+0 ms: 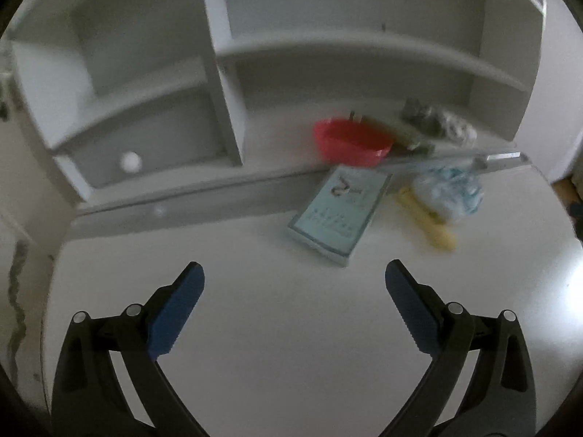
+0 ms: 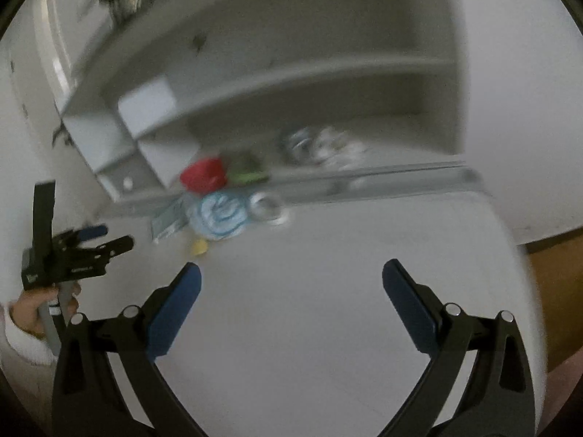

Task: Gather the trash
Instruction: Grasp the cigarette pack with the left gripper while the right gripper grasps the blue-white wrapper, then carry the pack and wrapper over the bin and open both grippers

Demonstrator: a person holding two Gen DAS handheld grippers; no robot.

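Trash lay at the desk's [image 1: 291, 327] back edge: a bag [image 1: 450, 191] beside a yellow scrap [image 1: 430, 220]. Both grippers [image 1: 294, 273] [image 2: 290, 272] hung wide open, empty, well short; best to approach the bag low, avoiding the book [image 1: 340, 209].

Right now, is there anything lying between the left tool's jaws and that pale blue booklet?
No. In the left wrist view only bare white desk lies between the open left gripper and the booklet.
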